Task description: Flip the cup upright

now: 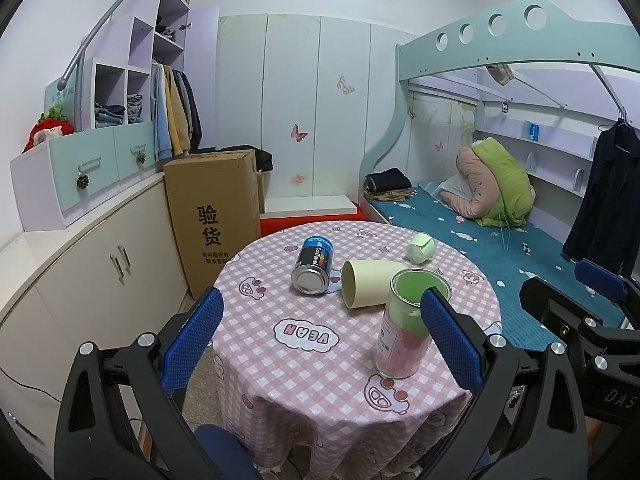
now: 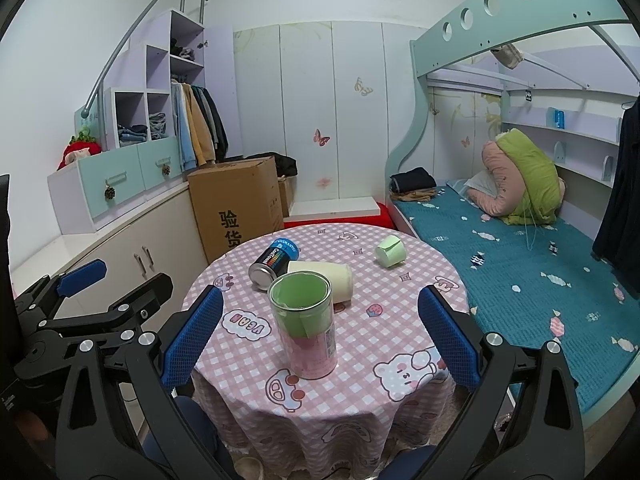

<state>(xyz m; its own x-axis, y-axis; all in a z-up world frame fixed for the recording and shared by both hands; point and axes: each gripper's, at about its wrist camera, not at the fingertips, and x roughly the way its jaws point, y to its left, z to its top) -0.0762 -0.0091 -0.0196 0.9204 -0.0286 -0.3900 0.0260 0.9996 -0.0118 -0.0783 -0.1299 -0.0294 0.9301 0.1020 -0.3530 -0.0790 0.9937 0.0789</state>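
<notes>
A pale yellow cup (image 1: pixel 370 284) lies on its side near the middle of the round table (image 1: pixel 304 360), its mouth turned toward me; in the right wrist view the cup (image 2: pixel 324 278) lies behind a clear jar. My left gripper (image 1: pixel 322 344) is open and empty, held back from the table's near edge. My right gripper (image 2: pixel 320 338) is open and empty, also short of the table. Each gripper shows in the other's view, the right (image 1: pixel 592 316) and the left (image 2: pixel 80 300), both with their jaws apart.
A clear jar (image 1: pixel 408 322) with green and pink contents stands upright just in front of the cup. A blue-black can (image 1: pixel 314 264) lies on its side to the cup's left. A small green paper cup (image 1: pixel 421 247) lies at the far right. A cardboard box (image 1: pixel 216 220) and a bed (image 1: pixel 500 248) flank the table.
</notes>
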